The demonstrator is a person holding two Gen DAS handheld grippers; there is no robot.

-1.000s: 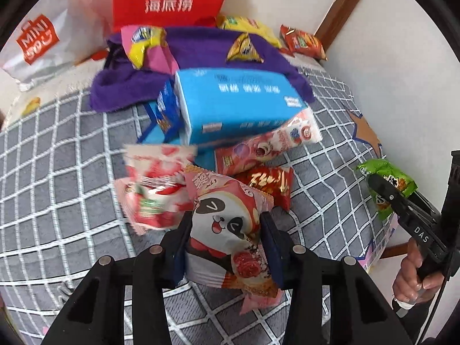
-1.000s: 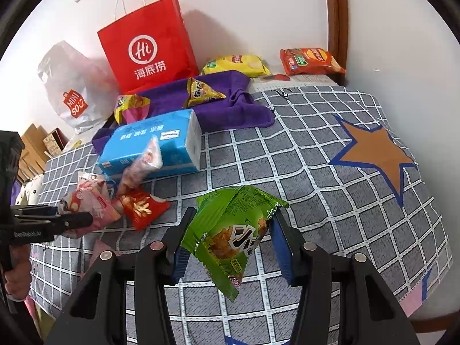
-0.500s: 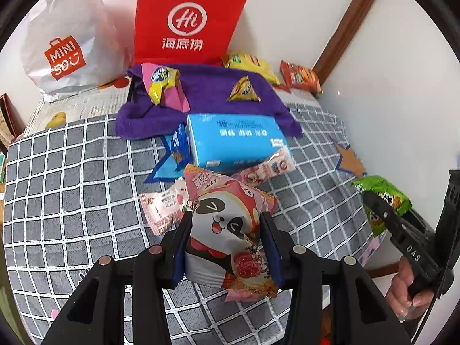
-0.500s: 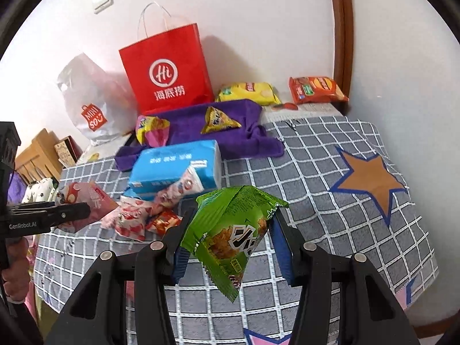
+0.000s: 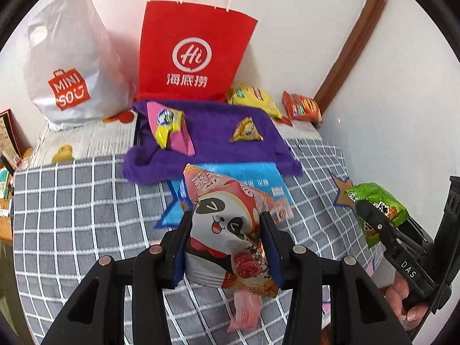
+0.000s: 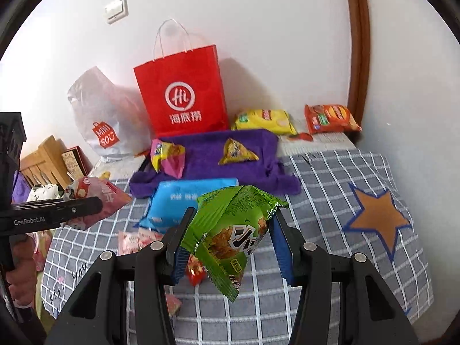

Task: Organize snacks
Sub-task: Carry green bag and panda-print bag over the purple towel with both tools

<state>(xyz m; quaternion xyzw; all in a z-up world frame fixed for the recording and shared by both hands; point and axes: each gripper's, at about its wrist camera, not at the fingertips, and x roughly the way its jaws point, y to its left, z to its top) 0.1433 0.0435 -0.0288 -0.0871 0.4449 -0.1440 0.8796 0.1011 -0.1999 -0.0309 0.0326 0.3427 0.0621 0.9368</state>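
My left gripper (image 5: 225, 247) is shut on a pink panda snack bag (image 5: 227, 230) and holds it high above the grey checked cloth (image 5: 86, 201). My right gripper (image 6: 228, 247) is shut on a green snack bag (image 6: 233, 230), also raised. Each gripper shows in the other's view: the right one with the green bag (image 5: 376, 210), the left one with the pink bag (image 6: 97, 198). A purple towel (image 5: 215, 135) at the back carries a yellow-pink packet (image 5: 169, 126) and a triangular yellow packet (image 5: 247, 130). A blue tissue pack (image 6: 184, 204) lies in front of it.
A red paper bag (image 5: 189, 57) and a white Miniso bag (image 5: 69, 66) stand against the back wall. Yellow (image 6: 264, 120) and orange (image 6: 330, 118) chip bags lie at the back right. Small pink and red packets (image 6: 135, 240) lie below the grippers. A wall (image 5: 402, 86) closes the right side.
Both grippers have risen and pulled back from the bed with their bags still held. The cluster of packets now sits lower and farther below them.
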